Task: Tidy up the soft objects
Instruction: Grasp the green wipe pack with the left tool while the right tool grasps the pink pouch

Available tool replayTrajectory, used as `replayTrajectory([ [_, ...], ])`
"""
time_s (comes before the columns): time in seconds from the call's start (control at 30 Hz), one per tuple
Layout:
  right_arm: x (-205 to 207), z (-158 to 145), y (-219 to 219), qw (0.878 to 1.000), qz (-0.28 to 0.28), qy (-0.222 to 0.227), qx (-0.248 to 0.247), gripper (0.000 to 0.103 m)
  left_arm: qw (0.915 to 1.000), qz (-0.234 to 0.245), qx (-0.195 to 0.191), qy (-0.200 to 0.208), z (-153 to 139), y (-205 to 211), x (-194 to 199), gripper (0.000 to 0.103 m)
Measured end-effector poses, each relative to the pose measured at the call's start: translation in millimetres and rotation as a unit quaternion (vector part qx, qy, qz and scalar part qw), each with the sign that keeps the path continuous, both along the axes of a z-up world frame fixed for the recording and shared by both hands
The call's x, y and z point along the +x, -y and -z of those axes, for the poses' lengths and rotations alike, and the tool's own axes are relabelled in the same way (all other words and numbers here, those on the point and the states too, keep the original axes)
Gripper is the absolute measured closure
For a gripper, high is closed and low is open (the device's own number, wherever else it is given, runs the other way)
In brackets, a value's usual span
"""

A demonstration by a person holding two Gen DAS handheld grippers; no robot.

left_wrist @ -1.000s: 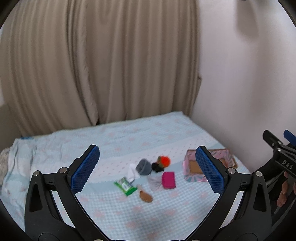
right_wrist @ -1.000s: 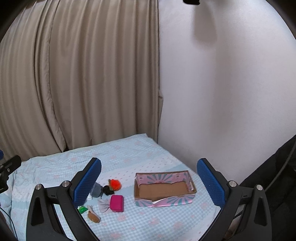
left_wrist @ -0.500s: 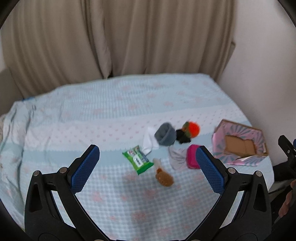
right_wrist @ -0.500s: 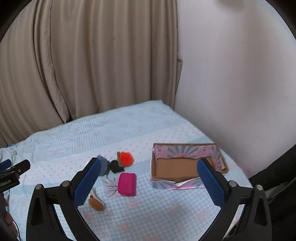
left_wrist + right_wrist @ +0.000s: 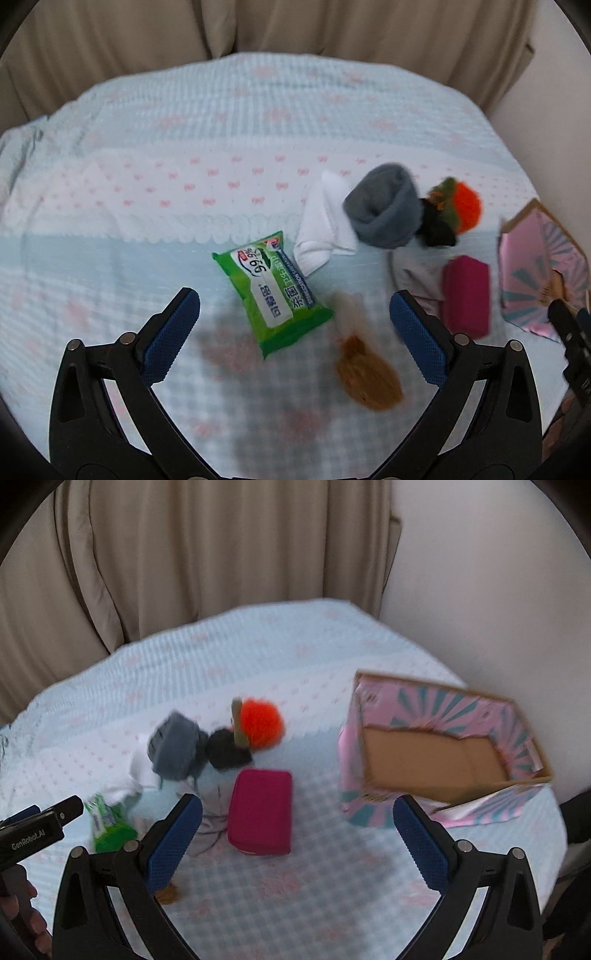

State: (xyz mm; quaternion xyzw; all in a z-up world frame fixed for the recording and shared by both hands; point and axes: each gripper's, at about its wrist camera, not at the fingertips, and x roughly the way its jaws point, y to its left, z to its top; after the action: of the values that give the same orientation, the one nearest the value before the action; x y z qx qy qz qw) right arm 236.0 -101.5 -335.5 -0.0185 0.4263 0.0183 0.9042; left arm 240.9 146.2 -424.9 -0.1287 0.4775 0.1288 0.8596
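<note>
A cluster of soft objects is seen lying on a pale blue bedspread with small pink motifs [image 5: 184, 155]: a green plastic pack of wet wipes with white label [image 5: 275, 291], a folded white cloth [image 5: 321, 229] just beyond it, and a rolled grey knit sock [image 5: 386, 210] resting partly on that cloth. Against the grey roll a black fuzzy item [image 5: 437, 229] is pressed, and touching this is an orange fluffy ball with a green part [image 5: 463, 206]. Nearer the cameras a magenta rectangular pouch [image 5: 260, 806] is laid over a crumpled pale grey cloth [image 5: 212, 808], and a brown furry piece [image 5: 367, 380], blurred, is found just beside the wipes pack. To the right of the cluster, apart from it, an open cardboard box wrapped in pink and teal paper [image 5: 436, 753] is placed, its brown interior holding nothing. The left gripper [image 5: 293, 328] is held above the wipes pack with its blue-padded fingers spread wide and nothing between them. The right gripper [image 5: 297, 834] is likewise held with fingers spread apart, over the bedspread between the pouch and the box. Beige curtains [image 5: 203, 554] are hung behind the bed.
</note>
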Motion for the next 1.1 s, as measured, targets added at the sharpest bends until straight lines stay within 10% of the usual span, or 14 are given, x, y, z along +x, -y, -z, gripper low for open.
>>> replayTrajectory([
  [0.6,71,119,-17,0.995,-0.013,-0.093,0.019,0.003,0.9971,-0.053,0.000,-0.054,92,-20,39,0.013],
  [1.1,70,127,-34,0.992,-0.039,-0.114,0.040,0.050,0.9979,-0.049,-0.004,-0.041,85,-31,39,0.059],
])
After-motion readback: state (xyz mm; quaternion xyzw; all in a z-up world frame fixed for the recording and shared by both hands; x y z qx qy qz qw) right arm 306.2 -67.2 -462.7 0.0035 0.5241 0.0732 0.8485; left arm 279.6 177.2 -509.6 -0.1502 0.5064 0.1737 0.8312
